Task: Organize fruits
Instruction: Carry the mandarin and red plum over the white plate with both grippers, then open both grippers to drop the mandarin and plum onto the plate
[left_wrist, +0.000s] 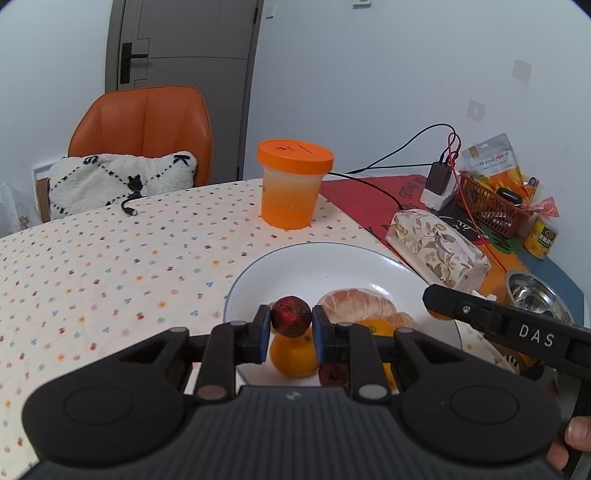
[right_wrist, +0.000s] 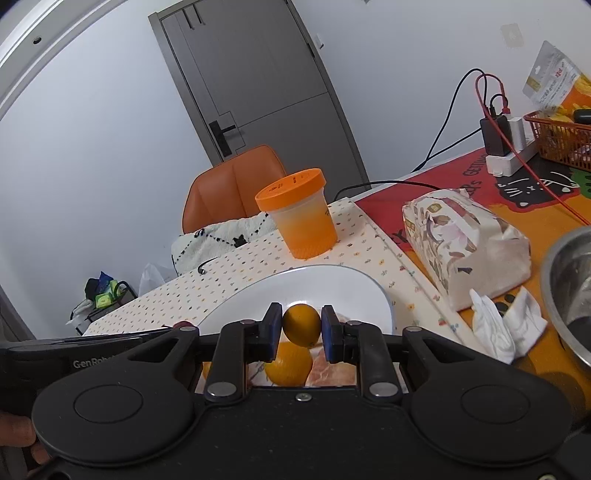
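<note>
While above the white plate (left_wrist: 258, 273), left claw (left_wrist: 290, 326) clenched on red fruit (left_wrist: 291, 316), right claw (right_wrist: 301, 330) on orange (right_wrist: 301, 325).

Left gripper (left_wrist: 290, 329) pads clamped on a dark red fruit (left_wrist: 291, 316). Right gripper (right_wrist: 301, 333) pads clamped on an orange (right_wrist: 301, 325), sitting just right of the left one.

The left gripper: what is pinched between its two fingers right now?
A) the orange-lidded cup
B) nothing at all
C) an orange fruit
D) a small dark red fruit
D: in the left wrist view, the left gripper is closed on a small dark red fruit held above the white plate; the orange fruit is in the right gripper instead.
</note>
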